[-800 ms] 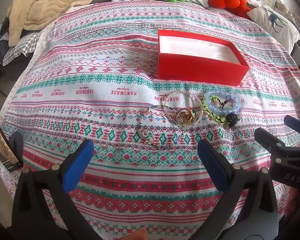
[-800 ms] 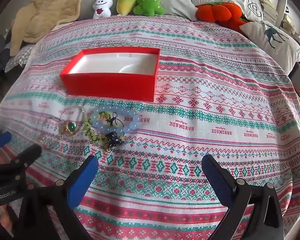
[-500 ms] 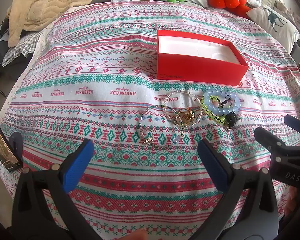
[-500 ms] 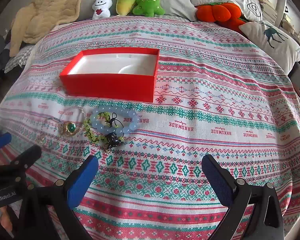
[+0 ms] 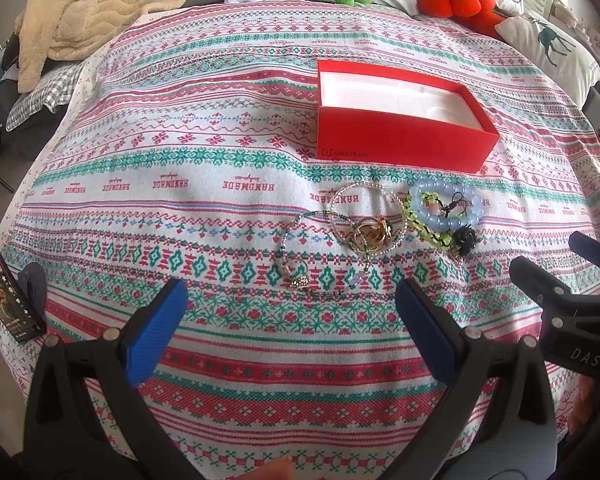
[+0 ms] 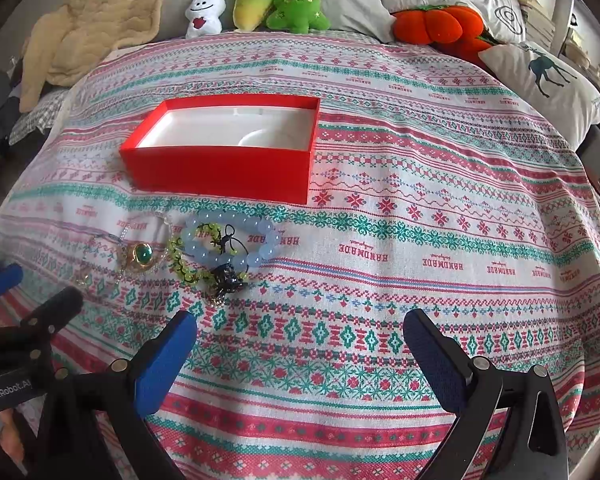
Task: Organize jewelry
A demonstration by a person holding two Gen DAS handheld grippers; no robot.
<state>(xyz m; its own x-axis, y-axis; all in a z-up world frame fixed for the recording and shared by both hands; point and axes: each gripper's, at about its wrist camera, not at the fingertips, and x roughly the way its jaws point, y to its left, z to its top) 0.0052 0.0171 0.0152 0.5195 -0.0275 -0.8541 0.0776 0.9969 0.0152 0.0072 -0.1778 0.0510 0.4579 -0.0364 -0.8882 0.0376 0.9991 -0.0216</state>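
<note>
An open red box (image 5: 400, 120) with a white, empty inside stands on the patterned bedspread; it also shows in the right wrist view (image 6: 224, 148). In front of it lies a pile of jewelry: a pale blue bead bracelet (image 5: 448, 210) (image 6: 230, 244), a yellow-green bead strand (image 5: 428, 228) (image 6: 180, 260), gold rings and thin chains (image 5: 374, 234), a green-stone ring (image 6: 142, 254). My left gripper (image 5: 292, 320) is open and empty, just short of the pile. My right gripper (image 6: 300, 352) is open and empty, to the right of the pile.
Plush toys (image 6: 256, 4), an orange plush pumpkin (image 6: 440, 24) and pillows (image 6: 548, 76) line the head of the bed. A beige blanket (image 5: 84, 12) lies at the far left. A dark book-like object (image 5: 4, 280) is at the left edge.
Both grippers have crept slightly forward toward the jewelry. Nothing was taken hold of or moved.
</note>
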